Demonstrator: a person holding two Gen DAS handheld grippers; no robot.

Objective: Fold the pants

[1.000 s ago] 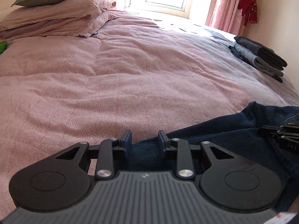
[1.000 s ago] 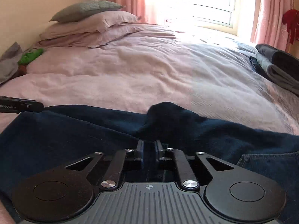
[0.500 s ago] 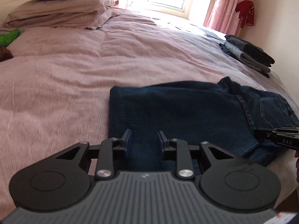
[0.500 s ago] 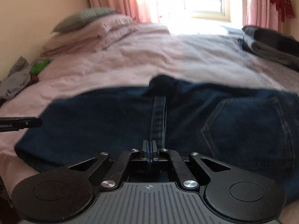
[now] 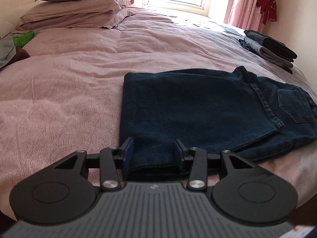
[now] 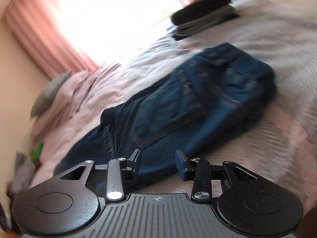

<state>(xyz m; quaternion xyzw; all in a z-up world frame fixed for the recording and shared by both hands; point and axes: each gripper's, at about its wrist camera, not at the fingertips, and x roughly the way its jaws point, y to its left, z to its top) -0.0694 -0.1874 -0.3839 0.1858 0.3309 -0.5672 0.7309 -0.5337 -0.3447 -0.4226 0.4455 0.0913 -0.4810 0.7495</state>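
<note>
Dark blue jeans (image 5: pixel 198 109) lie folded flat on the pink bed cover (image 5: pixel 69 89), back pocket up at the right end. My left gripper (image 5: pixel 154 149) is at the jeans' near left corner. Its jaws are opening, and the folded denim edge lies loose between the fingers (image 5: pixel 128 148). The right wrist view is tilted and blurred. There my right gripper (image 6: pixel 158 161) hovers over the near edge of the jeans (image 6: pixel 188 99) by the pocket, jaws opening with denim below the gap and not pinched.
A stack of folded dark and grey clothes (image 5: pixel 271 47) sits at the bed's far right, also in the right wrist view as the stack (image 6: pixel 206 13). Pillows (image 5: pixel 75 13) lie at the far left, with a green item (image 5: pixel 22 38) beside them. Pink curtains (image 5: pixel 243 2) frame the window.
The jeans went from bunched at the grippers to laid flat and folded as both hands drew back. The right gripper let go, opened and rolled. The left jaws widened.
</note>
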